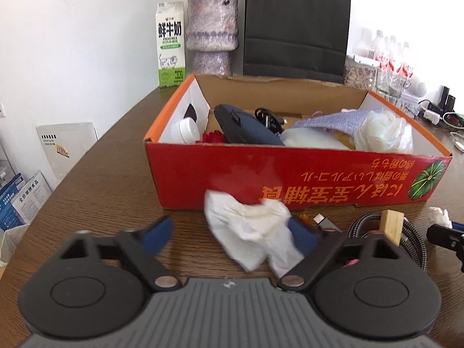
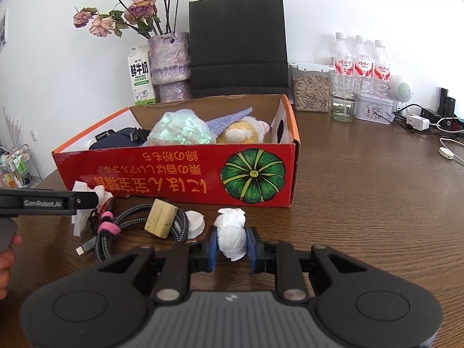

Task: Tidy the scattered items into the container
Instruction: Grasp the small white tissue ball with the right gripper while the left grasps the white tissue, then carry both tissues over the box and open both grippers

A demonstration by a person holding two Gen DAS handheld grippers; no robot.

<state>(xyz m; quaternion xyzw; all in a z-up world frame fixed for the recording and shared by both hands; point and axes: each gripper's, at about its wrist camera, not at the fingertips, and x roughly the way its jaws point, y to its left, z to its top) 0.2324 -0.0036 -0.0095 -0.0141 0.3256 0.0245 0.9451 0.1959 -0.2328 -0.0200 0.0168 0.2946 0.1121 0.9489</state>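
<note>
A red cardboard box [image 1: 261, 174] [image 2: 174, 168] stands on the wooden table and holds a dark pouch, a white bottle, a plastic bag and a plush toy. In front of it lies a crumpled white tissue [image 1: 249, 229] [image 2: 87, 203], between the open fingers of my left gripper [image 1: 232, 232]. The tissue leans on the right pad, and the left pad [image 1: 158, 232] stands apart from it. My right gripper [image 2: 232, 246] is shut on a small white tissue ball [image 2: 232, 232] just before the box's front wall.
Between the grippers lie a braided cable [image 2: 116, 232] with a pink tie, a pale block [image 2: 161, 217] and a white disc [image 2: 195, 223]. Behind the box stand a milk carton [image 2: 140, 78], a vase [image 2: 169, 63], a black bag [image 2: 237, 43], a seed jar [image 2: 310, 87] and bottles [image 2: 359, 61].
</note>
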